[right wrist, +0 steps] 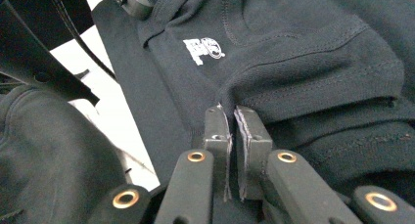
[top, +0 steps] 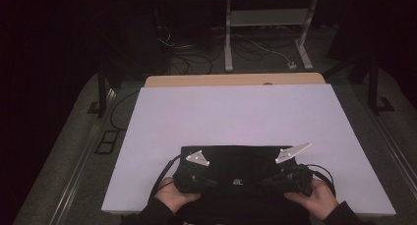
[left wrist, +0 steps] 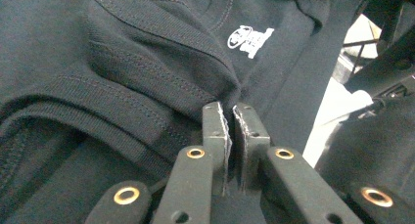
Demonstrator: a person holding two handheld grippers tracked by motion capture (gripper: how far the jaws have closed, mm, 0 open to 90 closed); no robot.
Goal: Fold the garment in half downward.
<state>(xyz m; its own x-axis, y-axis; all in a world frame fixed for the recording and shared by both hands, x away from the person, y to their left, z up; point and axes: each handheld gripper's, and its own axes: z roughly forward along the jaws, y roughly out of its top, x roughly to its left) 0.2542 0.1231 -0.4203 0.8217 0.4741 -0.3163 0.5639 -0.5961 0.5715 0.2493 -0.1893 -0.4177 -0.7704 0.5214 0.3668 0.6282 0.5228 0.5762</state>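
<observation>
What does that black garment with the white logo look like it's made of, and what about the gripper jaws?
Black garment: likely a thick cotton-type knit, matte, with ribbed bands and rows of stitching; the white logo looks printed. Left gripper and right gripper: jaws seem hard matte black plastic or metal, with brass-coloured rivets.
</observation>
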